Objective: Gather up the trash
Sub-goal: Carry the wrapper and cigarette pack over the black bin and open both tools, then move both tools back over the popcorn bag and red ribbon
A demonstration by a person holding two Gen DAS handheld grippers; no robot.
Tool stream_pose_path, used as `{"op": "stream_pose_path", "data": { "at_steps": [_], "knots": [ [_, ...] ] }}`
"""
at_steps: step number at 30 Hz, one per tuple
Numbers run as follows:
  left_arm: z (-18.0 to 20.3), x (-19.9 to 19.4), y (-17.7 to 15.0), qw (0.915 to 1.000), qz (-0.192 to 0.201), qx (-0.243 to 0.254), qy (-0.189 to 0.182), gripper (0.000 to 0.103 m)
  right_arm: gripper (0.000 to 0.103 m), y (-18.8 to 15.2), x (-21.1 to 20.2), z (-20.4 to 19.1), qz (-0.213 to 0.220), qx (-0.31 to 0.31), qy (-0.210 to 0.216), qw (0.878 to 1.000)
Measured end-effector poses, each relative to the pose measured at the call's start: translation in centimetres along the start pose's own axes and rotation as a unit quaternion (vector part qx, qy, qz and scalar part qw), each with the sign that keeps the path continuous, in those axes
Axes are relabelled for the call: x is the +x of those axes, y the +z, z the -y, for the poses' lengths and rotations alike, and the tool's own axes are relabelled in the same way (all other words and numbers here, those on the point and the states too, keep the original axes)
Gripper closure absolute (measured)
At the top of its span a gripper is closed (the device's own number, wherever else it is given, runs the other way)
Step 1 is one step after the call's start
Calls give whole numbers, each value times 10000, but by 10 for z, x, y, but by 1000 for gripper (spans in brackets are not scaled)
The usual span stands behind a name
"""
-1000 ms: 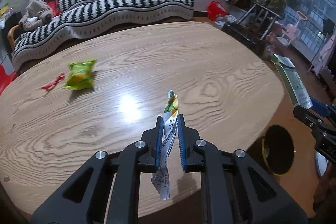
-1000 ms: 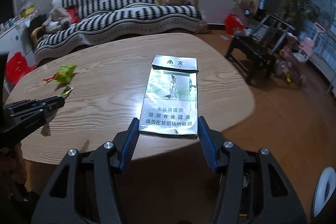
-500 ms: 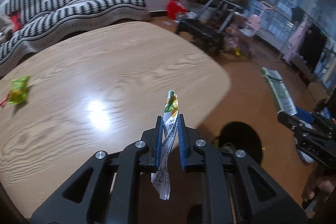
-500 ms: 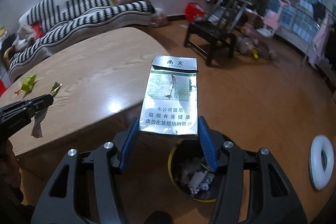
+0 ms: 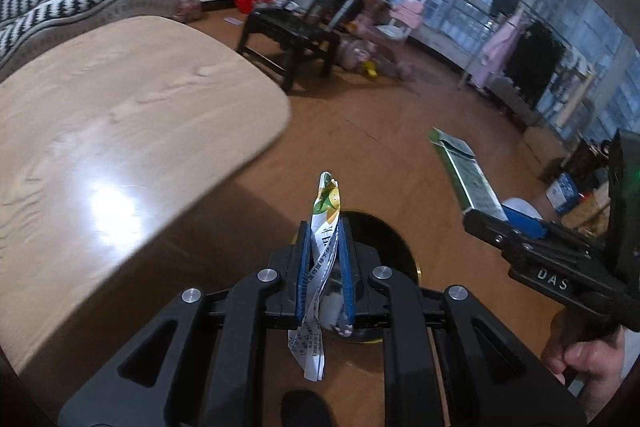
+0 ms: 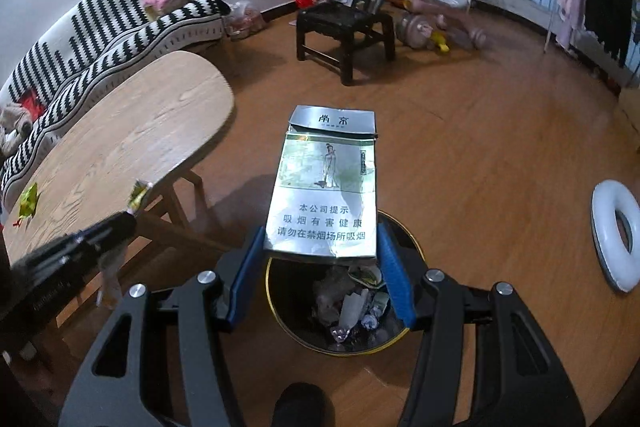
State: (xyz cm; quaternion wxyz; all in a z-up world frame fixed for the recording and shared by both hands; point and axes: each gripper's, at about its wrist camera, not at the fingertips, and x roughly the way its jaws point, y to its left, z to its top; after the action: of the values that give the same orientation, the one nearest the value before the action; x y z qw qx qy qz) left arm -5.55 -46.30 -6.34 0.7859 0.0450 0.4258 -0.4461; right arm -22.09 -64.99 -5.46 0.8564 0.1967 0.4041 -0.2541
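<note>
Black bin (image 6: 304,327), one; one carton (image 6: 326,187); one wrapper (image 5: 324,227); two tools.

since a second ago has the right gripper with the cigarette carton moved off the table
Yes. The right gripper carried the cigarette carton off the table, over the trash bin.

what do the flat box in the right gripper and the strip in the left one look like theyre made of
Flat box: looks like printed cardboard with a silvery, slightly glossy coat; torn bottom edge, creased flap.
Strip: probably thin plastic or foil-type film, printed white and green; it twists limply and droops below the fingers.
</note>
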Motion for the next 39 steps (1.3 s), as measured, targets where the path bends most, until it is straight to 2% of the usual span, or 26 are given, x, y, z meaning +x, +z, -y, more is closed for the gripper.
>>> {"op": "stream_pose_path", "data": {
  "at_steps": [7,12,18,32,34,36,39],
  "knots": [
    [18,40,-6,9984,-329,-87,-462,90,48,-1,8,18,-196,280,53,9994],
    [26,69,-9,9972,-571,-113,-475,90,48,-1,13,24,-292,378,79,9988],
    [30,91,-3,9956,-685,-265,-583,90,48,-2,18,26,-386,430,79,9983],
    [28,111,-3,9935,-770,-401,-732,89,46,-1,27,35,-459,568,39,9973],
    [28,114,-3,9936,-788,-410,-702,78,27,-2,31,37,-512,583,6,9970],
    [24,116,-4,9936,-760,-474,-686,50,25,-3,31,38,-490,544,-82,9973],
    [25,116,-4,9939,-744,-483,-662,42,23,-3,31,41,-476,585,-72,9971]
  ]
}}
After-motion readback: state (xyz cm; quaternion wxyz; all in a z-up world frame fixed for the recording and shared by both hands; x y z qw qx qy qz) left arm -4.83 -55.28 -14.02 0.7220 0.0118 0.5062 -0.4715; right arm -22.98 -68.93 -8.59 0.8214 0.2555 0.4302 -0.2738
